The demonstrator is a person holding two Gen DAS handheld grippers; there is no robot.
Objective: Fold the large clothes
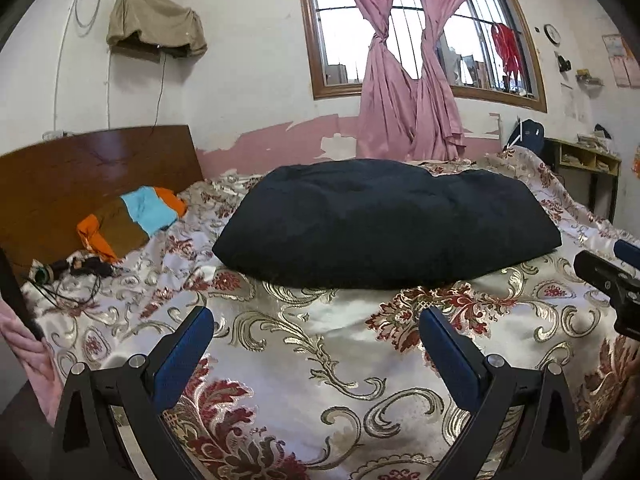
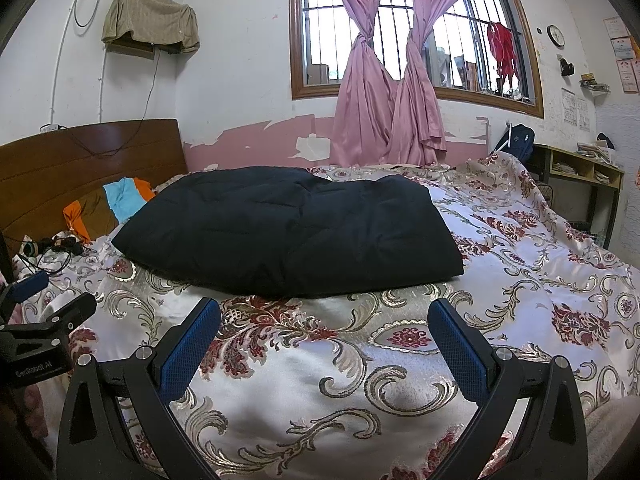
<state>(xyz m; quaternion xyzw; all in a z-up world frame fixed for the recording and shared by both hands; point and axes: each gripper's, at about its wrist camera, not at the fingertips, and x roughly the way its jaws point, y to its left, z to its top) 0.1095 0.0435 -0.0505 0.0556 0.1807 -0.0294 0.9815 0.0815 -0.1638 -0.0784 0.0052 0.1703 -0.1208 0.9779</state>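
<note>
A large black padded garment (image 1: 384, 220) (image 2: 292, 228) lies folded into a thick rectangle in the middle of the bed. My left gripper (image 1: 316, 320) hovers open over the floral bedspread, a little short of the garment's near edge, with nothing between its blue pads. My right gripper (image 2: 324, 312) is open too, just in front of the garment's near edge. The right gripper (image 1: 612, 272) shows at the right edge of the left wrist view. The left gripper (image 2: 44, 300) shows at the left edge of the right wrist view.
The floral bedspread (image 1: 304, 364) (image 2: 520, 280) covers the bed. An orange, blue and brown garment (image 1: 128, 220) (image 2: 108, 204) lies by the wooden headboard (image 1: 80, 168). Dark cables and a headset (image 1: 68, 272) lie at the left. A desk (image 2: 580, 172) stands at the right wall.
</note>
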